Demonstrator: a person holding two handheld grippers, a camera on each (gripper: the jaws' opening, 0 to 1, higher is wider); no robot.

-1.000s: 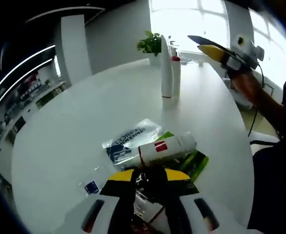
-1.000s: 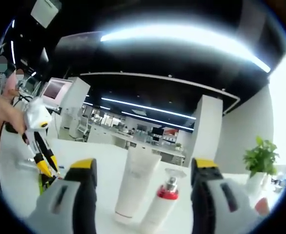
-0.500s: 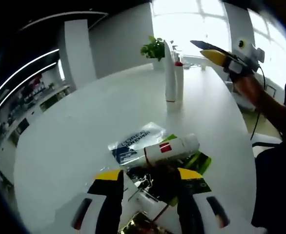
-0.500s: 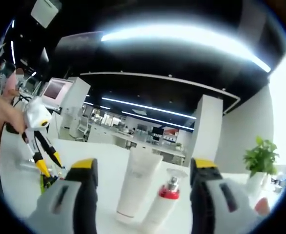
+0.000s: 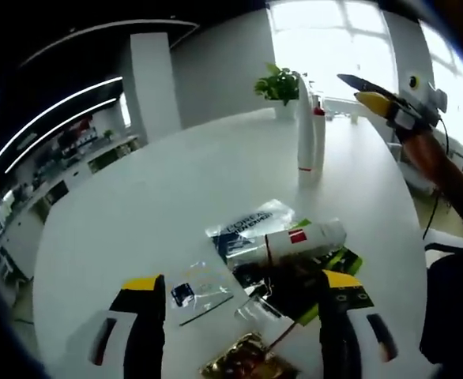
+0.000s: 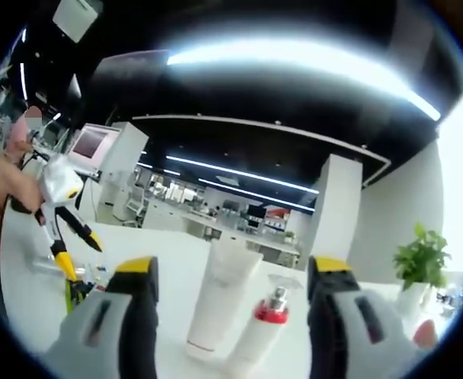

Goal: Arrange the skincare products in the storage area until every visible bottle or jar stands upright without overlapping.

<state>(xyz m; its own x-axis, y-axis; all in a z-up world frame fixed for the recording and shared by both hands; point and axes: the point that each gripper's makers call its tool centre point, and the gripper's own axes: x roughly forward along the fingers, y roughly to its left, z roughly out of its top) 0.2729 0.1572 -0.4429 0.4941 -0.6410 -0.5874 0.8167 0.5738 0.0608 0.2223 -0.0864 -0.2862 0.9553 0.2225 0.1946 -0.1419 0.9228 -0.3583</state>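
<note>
Left gripper spread, glossy cylindrical tube

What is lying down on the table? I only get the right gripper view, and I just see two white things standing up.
Observer: A white tube with a red label lies on its side, on top of flat sachets.
Operator: Is the left gripper holding it?
Observer: No. The left gripper is open and holds nothing; a crumpled gold packet lies on the table below it.
Operator: Is the pile near my standing ones?
Observer: No. The tall white tube and red-collared white bottle stand well apart from it, farther across the white table.
</note>
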